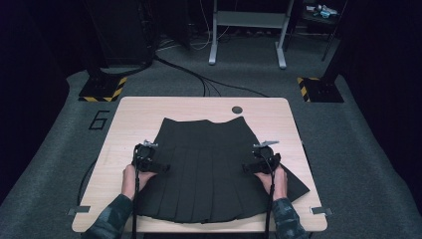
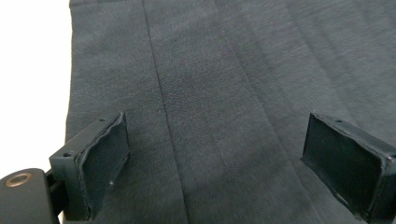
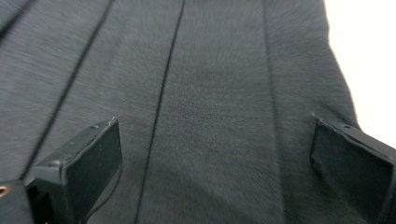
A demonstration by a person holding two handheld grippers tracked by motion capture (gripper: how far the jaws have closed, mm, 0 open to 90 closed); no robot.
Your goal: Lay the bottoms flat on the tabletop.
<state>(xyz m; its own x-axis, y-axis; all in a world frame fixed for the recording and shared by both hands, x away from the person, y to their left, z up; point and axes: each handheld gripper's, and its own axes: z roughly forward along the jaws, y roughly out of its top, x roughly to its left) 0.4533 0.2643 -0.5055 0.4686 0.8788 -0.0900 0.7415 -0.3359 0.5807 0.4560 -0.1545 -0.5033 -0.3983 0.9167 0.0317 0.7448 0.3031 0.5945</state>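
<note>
A black pleated skirt (image 1: 209, 169) lies flat on the light wooden table (image 1: 134, 114), waistband at the far side, hem toward the person. My left gripper (image 1: 160, 168) hovers over the skirt's left edge, held by a hand, and points inward. In the left gripper view the gripper (image 2: 212, 158) is open, its black pads (image 2: 100, 163) wide apart over the dark pleats (image 2: 224, 93). My right gripper (image 1: 247, 168) is over the skirt's right side and points inward too. In the right gripper view it (image 3: 212, 163) is open above the pleated cloth (image 3: 210, 93), nothing between the pads (image 3: 91, 163).
A round grommet hole (image 1: 237, 109) sits near the table's far edge. Metal brackets (image 1: 78, 210) stick out at the near corners. On the carpet beyond lie cables (image 1: 199, 79), a white frame stand (image 1: 246, 30) and black-yellow striped bases (image 1: 102, 89). The number 6 (image 1: 98, 120) marks the floor at left.
</note>
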